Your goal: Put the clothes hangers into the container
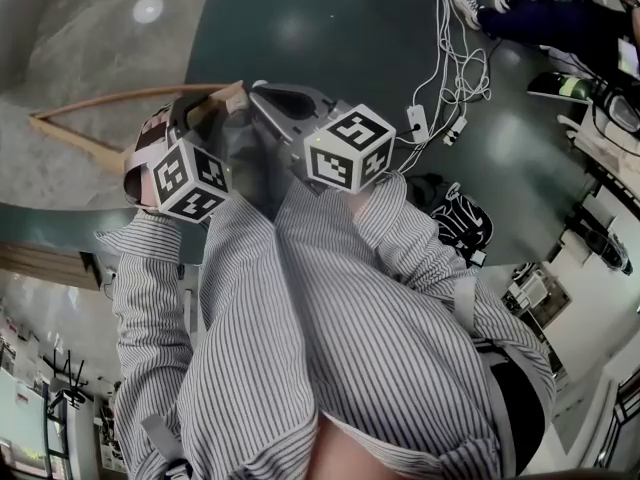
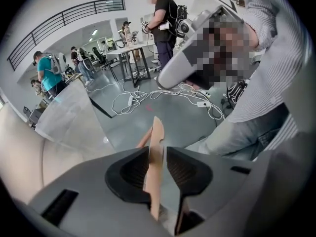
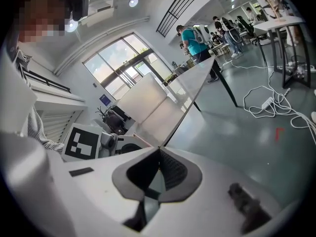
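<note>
Striped shirt fills the lower half of the head view, with both sleeves reaching forward to the two grippers held close together in front of the chest. Right gripper has its jaws pressed together with nothing between them. Left gripper is clamped on the clothes hanger, which passes edge-on between its dark pads.

The hanger is pale bare wood, a flat triangle with sloping shoulders and a thin lower bar. It juts out level to the person's left, clear of the body, and touches nothing else.

Beyond the grippers lies open dark green floor, with a paler grey surface bordering it on the left, under the hanger's far end. To the right, white cables trail across the floor, and a seated person's shoes rest further off.
</note>
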Motion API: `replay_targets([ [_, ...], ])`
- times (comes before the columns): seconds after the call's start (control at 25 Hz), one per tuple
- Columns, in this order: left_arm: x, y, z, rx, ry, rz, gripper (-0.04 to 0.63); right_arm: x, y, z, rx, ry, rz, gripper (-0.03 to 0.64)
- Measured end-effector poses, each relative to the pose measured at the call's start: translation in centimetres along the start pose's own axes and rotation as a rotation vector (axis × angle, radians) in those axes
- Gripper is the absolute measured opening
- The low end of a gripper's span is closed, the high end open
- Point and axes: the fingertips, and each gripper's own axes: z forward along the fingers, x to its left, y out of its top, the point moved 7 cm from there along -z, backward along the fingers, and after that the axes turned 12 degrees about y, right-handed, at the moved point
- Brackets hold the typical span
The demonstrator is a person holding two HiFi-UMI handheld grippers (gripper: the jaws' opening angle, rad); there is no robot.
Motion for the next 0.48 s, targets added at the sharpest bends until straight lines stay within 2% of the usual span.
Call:
replay_targets([
  [0.2, -0.1, -0.02, 0.38, 0.006, -0.014, 0.031, 0.109, -0.22, -0.45, -0.09, 0.005, 0.0, 0.014, 0.014],
  [0.48, -0.03, 0.2, 0.91, 0.027, 0.01, 0.035, 0.109, -0.47, -0.59, -0.25, 0.005, 0.001, 0.02, 0.014],
])
